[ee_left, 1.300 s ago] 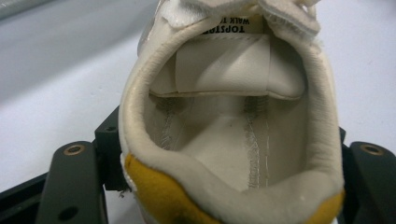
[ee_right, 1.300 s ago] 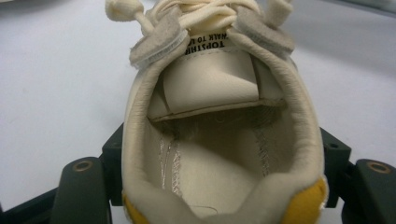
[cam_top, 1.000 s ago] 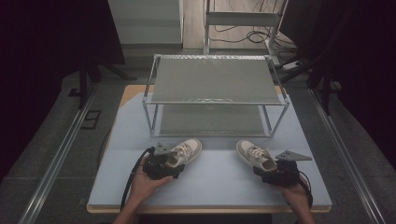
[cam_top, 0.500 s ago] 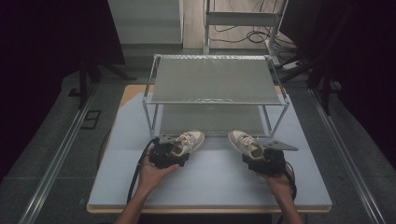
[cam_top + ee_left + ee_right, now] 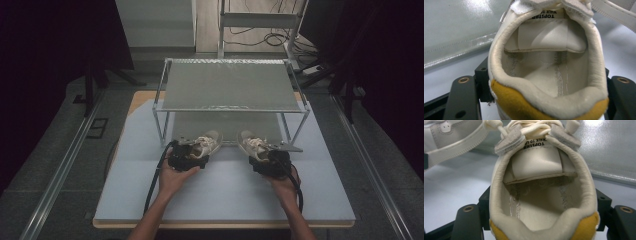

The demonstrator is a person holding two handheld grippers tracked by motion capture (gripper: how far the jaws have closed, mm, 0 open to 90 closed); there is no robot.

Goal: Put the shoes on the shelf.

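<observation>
Jaws of the left gripper (image 5: pixel 189 156) clamp the heel of the left shoe (image 5: pixel 549 62); the right gripper (image 5: pixel 270 162) likewise pinches the right shoe (image 5: pixel 541 185). Both soles are hidden. Cream leather collars are padded, with mustard suede heel patches. Toes point away toward the metal rack (image 5: pixel 227 90), angled slightly apart, on the pale grey table (image 5: pixel 225 200).

— How many shoes?
— Two: one shoe (image 5: pixel 206 144) left of centre, another shoe (image 5: pixel 253 145) right of centre.
— Grippers?
— Two: left gripper (image 5: pixel 186 156), right gripper (image 5: pixel 271 162).
— Racks?
— One metal rack (image 5: pixel 230 91), one tabletop (image 5: pixel 225 200).
</observation>
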